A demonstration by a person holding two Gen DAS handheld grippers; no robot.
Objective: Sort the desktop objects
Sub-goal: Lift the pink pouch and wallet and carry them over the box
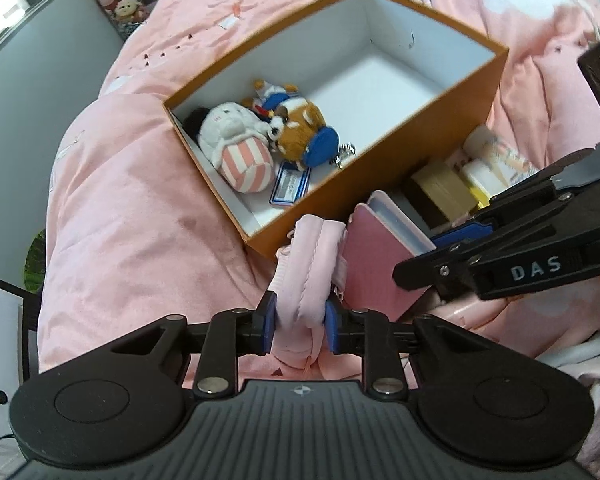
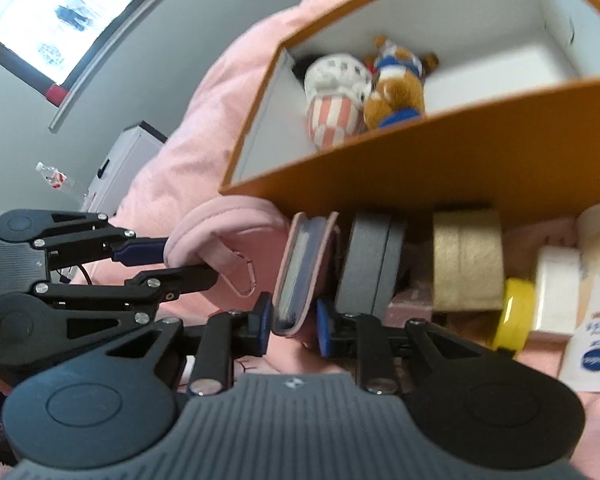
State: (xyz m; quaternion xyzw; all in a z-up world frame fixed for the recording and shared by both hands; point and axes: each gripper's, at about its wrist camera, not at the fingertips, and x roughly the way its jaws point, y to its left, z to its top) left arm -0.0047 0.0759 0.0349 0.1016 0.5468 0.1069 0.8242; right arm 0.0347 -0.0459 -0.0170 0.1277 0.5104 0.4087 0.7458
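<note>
A pink pouch (image 1: 305,280) is clamped by the left tool (image 1: 300,322); a pink notebook (image 2: 300,276) is bracketed, contact unclear, by the right tool (image 2: 291,326).

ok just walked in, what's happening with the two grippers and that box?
A person is sorting items on a pink bed cover beside an open orange box that already holds plush toys. The left gripper is clamped on a soft pink pouch just in front of the box. The right gripper straddles a pink case standing on edge; its left pad touches the case, but a gap shows at the right pad. Neither item is in the box yet.
</note>
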